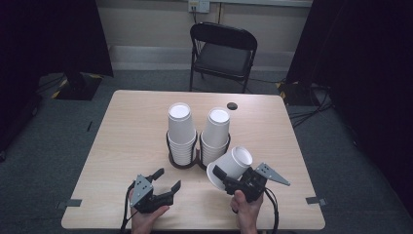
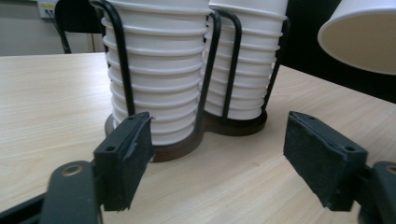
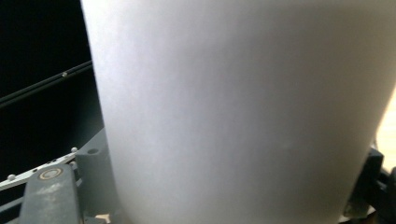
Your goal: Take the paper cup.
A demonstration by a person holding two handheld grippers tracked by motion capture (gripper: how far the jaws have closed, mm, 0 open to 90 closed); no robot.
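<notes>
Right gripper [image 1: 225, 178] apparently pinches a tilted cup [image 1: 230, 166] beside 2 racked stacks [image 1: 198, 134]; left gripper [image 1: 166, 179] gapes empty.

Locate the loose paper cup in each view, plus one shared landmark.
High view: paper cup tilted, in right tool, lower centre-right.
Left gripper view: top right corner.
Right gripper view: close up, across the frame.
Landmark: cup holder, not in the right gripper view.

Matt white paper cup [image 1: 230, 165] — black wire holder [image 2: 209, 70], dark wood base; pale wood-grain table [image 1: 131, 131].
</notes>
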